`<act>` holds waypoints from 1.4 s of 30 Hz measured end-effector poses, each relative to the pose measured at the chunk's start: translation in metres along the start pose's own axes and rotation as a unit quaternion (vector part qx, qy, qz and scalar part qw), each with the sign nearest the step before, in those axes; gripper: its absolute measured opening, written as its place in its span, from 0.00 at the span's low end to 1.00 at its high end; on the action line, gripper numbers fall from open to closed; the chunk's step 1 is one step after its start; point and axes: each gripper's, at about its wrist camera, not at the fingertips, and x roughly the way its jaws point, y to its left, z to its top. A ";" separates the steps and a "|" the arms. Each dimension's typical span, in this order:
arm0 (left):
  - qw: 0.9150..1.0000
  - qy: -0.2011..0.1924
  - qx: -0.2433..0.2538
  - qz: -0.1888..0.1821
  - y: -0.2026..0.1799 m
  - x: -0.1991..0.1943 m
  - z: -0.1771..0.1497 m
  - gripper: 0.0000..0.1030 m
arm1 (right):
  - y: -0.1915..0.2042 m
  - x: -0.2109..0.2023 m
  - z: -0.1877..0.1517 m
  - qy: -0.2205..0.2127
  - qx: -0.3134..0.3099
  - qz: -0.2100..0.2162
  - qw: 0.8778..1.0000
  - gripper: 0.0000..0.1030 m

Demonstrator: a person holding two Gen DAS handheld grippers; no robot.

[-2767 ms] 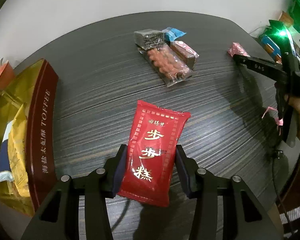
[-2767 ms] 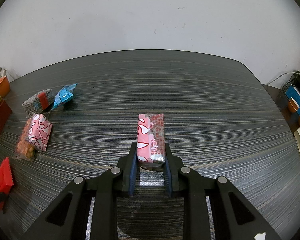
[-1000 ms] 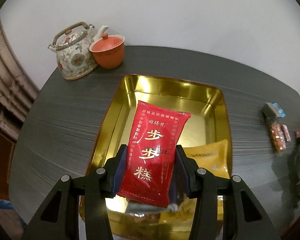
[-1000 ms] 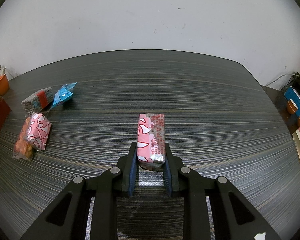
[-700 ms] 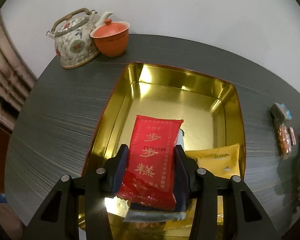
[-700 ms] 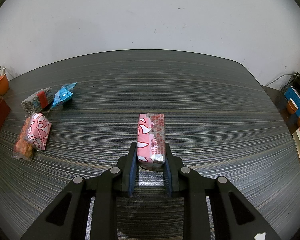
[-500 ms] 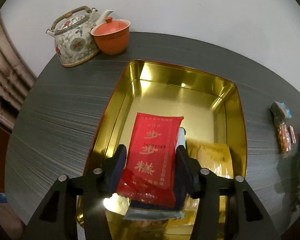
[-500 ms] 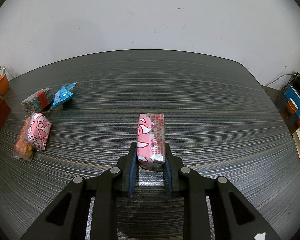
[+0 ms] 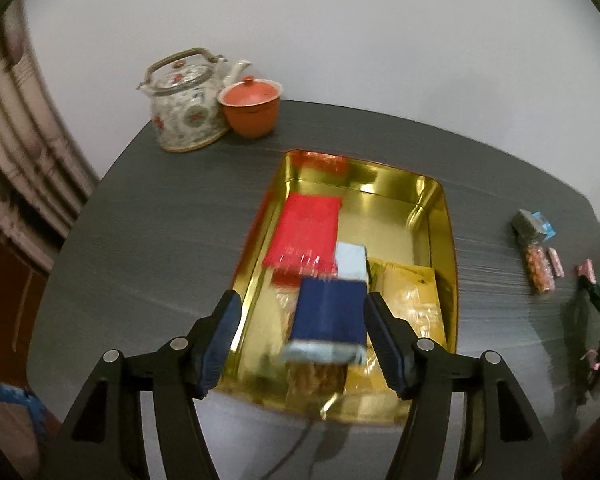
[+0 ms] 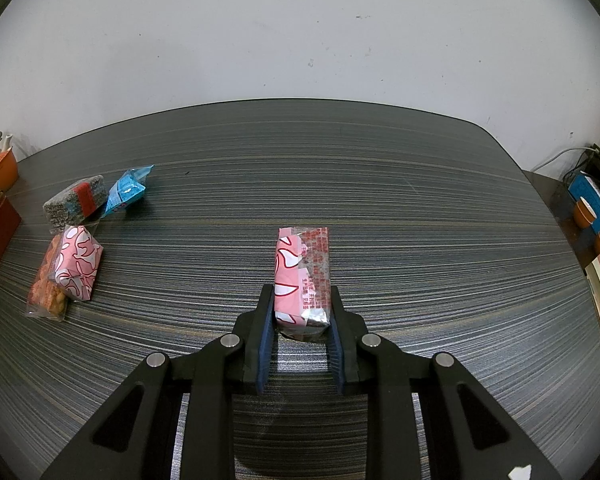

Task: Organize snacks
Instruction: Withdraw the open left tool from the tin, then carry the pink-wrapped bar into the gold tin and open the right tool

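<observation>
Gold tin (image 9: pixel 446 216) sits under my left gripper (image 9: pixel 302 340), whose jaws have just been opening and now stand spread, gripping nothing. Red packet (image 9: pixel 305 235) lies flat in the tin's left half, ahead of the fingertips and clear of both pads. Blue packet (image 9: pixel 328 312) shows between the jaws, lower down in the tin, blurred. My right gripper (image 10: pixel 301 332) is pinching a pink packet (image 10: pixel 302 272) by its near end, over the dark table (image 10: pixel 420 220).
</observation>
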 end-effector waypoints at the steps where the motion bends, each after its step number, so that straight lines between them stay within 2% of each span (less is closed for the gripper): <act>1: 1.000 -0.003 -0.006 -0.002 0.004 -0.006 -0.004 0.62 | 0.000 0.000 0.000 0.000 0.000 0.000 1.000 0.21; 12: 0.998 -0.043 -0.013 0.049 0.032 -0.041 -0.045 0.62 | 0.000 0.000 0.000 0.000 0.000 0.001 1.000 0.21; 16: 0.998 -0.041 -0.029 0.048 0.043 -0.041 -0.053 0.63 | 0.000 0.000 0.000 0.000 0.002 0.001 1.000 0.21; 25: 0.996 -0.021 -0.039 0.071 0.058 -0.022 -0.064 0.63 | 0.020 -0.011 0.000 0.003 0.002 -0.030 1.000 0.20; 30: 0.996 -0.014 -0.052 0.070 0.065 -0.018 -0.064 0.63 | 0.049 -0.035 0.005 -0.008 -0.008 0.001 1.000 0.20; 34: 0.994 -0.017 -0.062 0.084 0.070 -0.019 -0.064 0.63 | 0.093 -0.055 0.007 -0.013 -0.046 0.046 0.998 0.20; 39: 0.993 -0.025 -0.069 0.095 0.075 -0.021 -0.063 0.63 | 0.159 -0.080 0.004 -0.016 -0.092 0.108 0.990 0.20; 42: 0.992 -0.022 -0.081 0.093 0.081 -0.021 -0.063 0.64 | 0.205 -0.097 0.003 -0.019 -0.127 0.148 0.981 0.20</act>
